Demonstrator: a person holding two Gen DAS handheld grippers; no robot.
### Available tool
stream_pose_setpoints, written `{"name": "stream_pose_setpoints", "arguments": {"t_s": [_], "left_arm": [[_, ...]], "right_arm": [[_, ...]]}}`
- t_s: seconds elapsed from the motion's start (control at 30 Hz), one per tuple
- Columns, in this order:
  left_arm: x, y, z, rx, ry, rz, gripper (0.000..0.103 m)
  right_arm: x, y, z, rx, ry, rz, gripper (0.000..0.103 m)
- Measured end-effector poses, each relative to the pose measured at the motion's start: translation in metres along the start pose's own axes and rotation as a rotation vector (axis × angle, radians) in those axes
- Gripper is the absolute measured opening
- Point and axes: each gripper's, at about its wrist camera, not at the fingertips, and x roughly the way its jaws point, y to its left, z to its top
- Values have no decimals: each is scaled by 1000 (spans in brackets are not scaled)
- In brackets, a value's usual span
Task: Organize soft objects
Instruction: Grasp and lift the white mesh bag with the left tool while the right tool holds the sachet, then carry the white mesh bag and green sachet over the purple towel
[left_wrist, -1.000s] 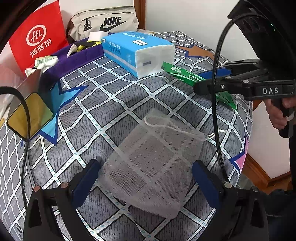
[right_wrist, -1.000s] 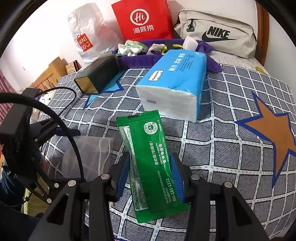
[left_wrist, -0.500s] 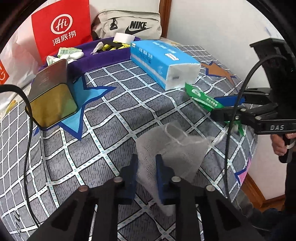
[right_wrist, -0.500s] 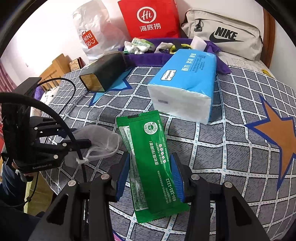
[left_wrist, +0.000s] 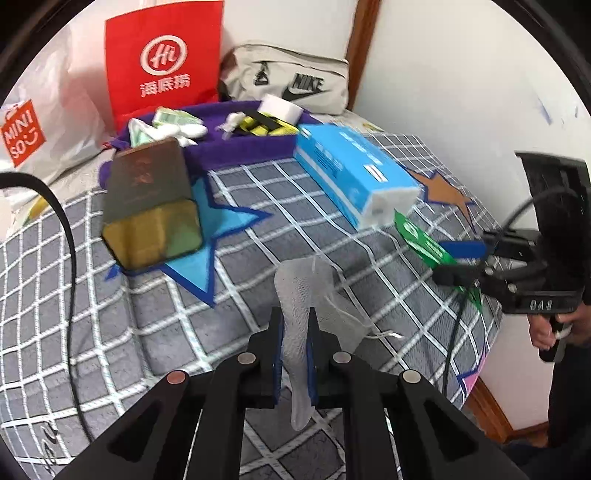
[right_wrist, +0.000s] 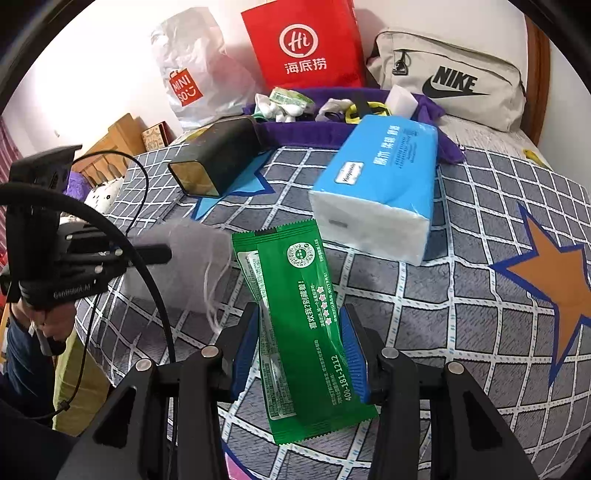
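My left gripper (left_wrist: 294, 325) is shut on a white mesh pouch (left_wrist: 301, 291), which hangs bunched and lifted off the checked bedspread (left_wrist: 110, 295); its drawstring trails to the right. In the right wrist view the pouch (right_wrist: 195, 266) shows grey and blurred beside the left gripper (right_wrist: 162, 254). My right gripper (right_wrist: 299, 343) is shut on a green wet-wipe packet (right_wrist: 303, 314), held just above the bedspread (right_wrist: 480, 295). From the left wrist view that packet (left_wrist: 421, 243) sticks out of the right gripper (left_wrist: 450, 258).
A blue tissue pack (right_wrist: 380, 184) lies ahead of the packet. A dark box with a gold end (left_wrist: 151, 206) lies to the left. At the back stand a purple tray (left_wrist: 236, 147) with several small items, a red paper bag (left_wrist: 162, 59) and a beige Nike pouch (right_wrist: 450, 81).
The left gripper's jaws closed on the mesh pouch, which lay flat, and lifted it up off the bedspread. The right gripper stayed still with the green packet.
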Motion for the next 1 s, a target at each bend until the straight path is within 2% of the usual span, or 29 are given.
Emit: {"name": "stream_pose_setpoints", "arguments": {"t_s": [0.27,0.67,1.0], "left_arm": [[-19,17,18,-41,-51,5,10],[-38,30,42,-88,-111,-11,10],[-49,54,70,-129,-144,59,10]], "right_arm": [[-9,11,12,-9,-34,11,44],[-28,17,51,-50,-98,17,44],[-20,17,95,-51,-127,17,44]]}}
